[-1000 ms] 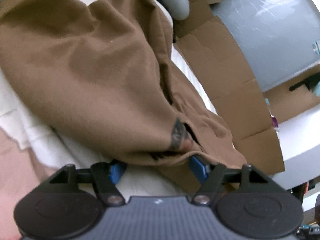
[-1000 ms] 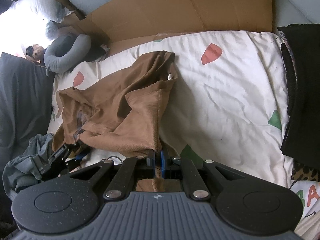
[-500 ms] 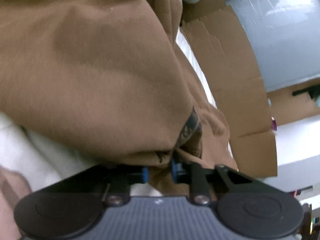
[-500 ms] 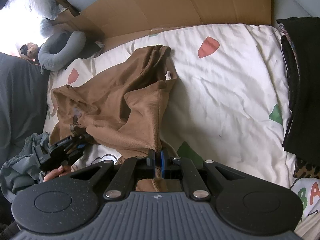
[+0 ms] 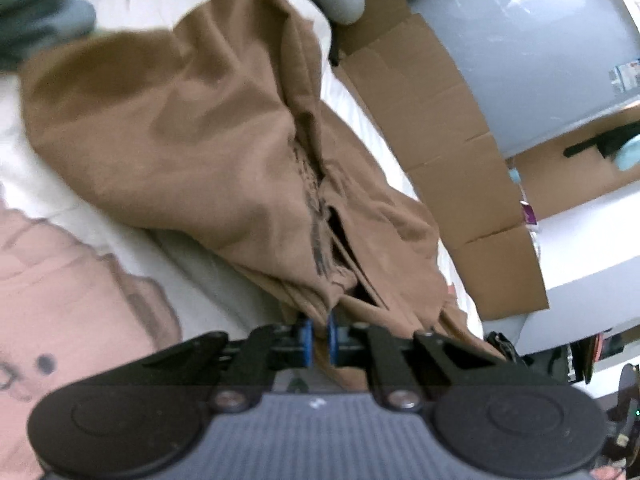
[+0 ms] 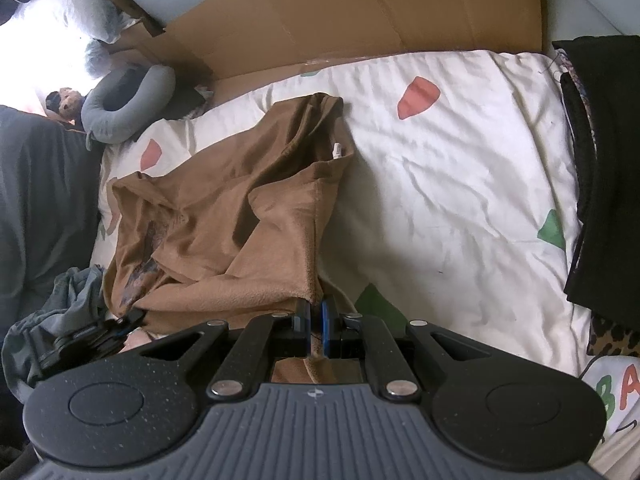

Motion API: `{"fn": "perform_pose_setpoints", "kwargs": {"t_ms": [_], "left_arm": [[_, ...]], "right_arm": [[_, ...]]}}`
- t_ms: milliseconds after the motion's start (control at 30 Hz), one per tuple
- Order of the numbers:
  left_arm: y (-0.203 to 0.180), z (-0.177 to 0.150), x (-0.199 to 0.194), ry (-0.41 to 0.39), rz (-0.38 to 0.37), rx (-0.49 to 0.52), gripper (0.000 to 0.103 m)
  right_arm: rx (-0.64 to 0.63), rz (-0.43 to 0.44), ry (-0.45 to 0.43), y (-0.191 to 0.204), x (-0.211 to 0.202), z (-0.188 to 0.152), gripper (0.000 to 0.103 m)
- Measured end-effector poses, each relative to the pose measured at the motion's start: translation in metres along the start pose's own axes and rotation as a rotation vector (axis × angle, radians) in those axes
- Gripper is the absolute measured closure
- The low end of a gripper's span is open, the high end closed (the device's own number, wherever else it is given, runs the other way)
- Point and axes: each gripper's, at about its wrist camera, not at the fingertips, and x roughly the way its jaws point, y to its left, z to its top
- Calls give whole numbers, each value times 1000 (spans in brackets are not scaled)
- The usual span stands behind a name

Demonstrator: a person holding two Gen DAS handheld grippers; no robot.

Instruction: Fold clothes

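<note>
Since earlier frame: left tool [image 5: 318, 340] closing, pinching brown garment [image 6: 240, 216] hem; right tool [image 6: 316, 330] clamped on corner. Risk: thin bite slipping on lift, bunching fold.

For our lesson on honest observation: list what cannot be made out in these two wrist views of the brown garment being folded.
- Brown garment, both views: its type; crumpled, folds hide its shape.
- Dark print, right wrist view: design unreadable, creased.
- Left gripper, left wrist view: jaws closing, cloth between; the pinched part is blurred.
- Right gripper: fabric below its grip is hidden by its body.
- Black clothes: cut off at the right edge.
</note>
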Motion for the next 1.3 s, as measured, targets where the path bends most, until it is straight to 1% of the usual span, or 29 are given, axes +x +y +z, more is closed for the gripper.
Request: {"fn": "perform_pose_setpoints", "kwargs": {"t_ms": [33,100,233,333,433,567,633,733,900,1033,1100,1200,1300], "left_arm": [[-15,-2,-1,-3,7,1,96],[-29,1,-8,-10,18,8,96],[-52,4,-38,-18,43,38,96],[-56,2,-68,-13,65,48,96],[-65,-6,-94,-14,95,45,96],[-56,-27,-144,-16,134,17,96],[-49,-42,-168,-11,152,1,96],[-50,-60,-190,-8,168,-26,96],[-53,-92,-215,22,199,-45,96],[-50,-113,-234,24,208,-89,96],[-48,-120,-243,28,210,-116,96],[-52,-127,-255,38,208,-119,96],[-57,-131,-266,41,197,-137,96]], "right_arm": [[-5,5,0,2,-1,0,100],[-16,14,2,8,-4,-1,100],[-61,34,22,21,-11,-1,100],[-95,54,51,30,-17,-3,100],[-158,68,88,41,-21,-7,100],[-257,99,136,60,-25,-14,100],[-267,111,144,65,-27,-16,100],[-294,124,178,73,-27,-18,100],[-349,141,210,89,-32,-18,100],[-427,149,217,108,-41,-23,100],[-465,151,212,117,-46,-25,100],[-494,149,201,128,-53,-25,100],[-498,150,193,134,-57,-22,100]]}}
